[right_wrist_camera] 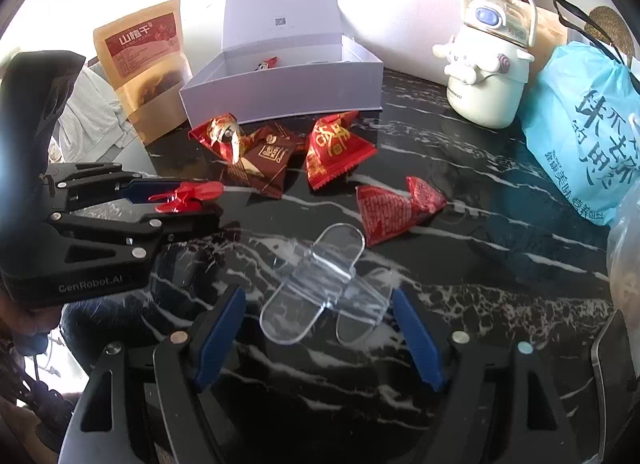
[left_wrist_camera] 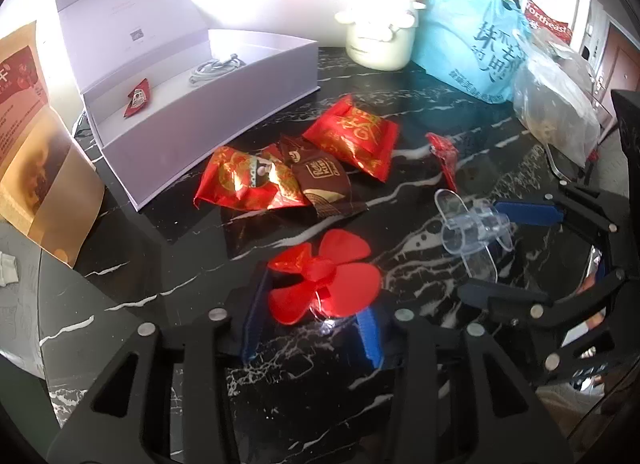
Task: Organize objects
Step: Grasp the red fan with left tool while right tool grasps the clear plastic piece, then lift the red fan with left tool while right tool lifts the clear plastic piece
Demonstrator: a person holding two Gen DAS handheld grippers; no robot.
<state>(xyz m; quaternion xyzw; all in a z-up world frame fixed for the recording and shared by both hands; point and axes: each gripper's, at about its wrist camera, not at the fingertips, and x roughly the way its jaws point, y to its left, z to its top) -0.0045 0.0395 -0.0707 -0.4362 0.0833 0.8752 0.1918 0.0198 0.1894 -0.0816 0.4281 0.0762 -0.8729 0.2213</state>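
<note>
A red propeller (left_wrist_camera: pixel 324 284) sits between the blue pads (left_wrist_camera: pixel 252 316) of my left gripper (left_wrist_camera: pixel 312 300), which is shut on it; the right wrist view shows this gripper (right_wrist_camera: pixel 200 204) at the left with the red propeller (right_wrist_camera: pixel 184 194) pinched. A clear plastic propeller (right_wrist_camera: pixel 320 288) lies on the black marble table (right_wrist_camera: pixel 460 264). My right gripper (right_wrist_camera: pixel 318 294) is open around it, one pad on each side. The open white box (left_wrist_camera: pixel 224 104) at the back holds a small red packet (left_wrist_camera: pixel 138 98) and a white cable (left_wrist_camera: pixel 216 66).
Red snack packets (left_wrist_camera: pixel 352 136) and a brown one (left_wrist_camera: pixel 320 184) lie in front of the box, and a small red packet (right_wrist_camera: pixel 392 208) lies nearer. A white cartoon jug (right_wrist_camera: pixel 484 76), blue bag (right_wrist_camera: pixel 580 136), clear bag (left_wrist_camera: pixel 556 104) and kraft pouch (right_wrist_camera: pixel 144 60) line the back.
</note>
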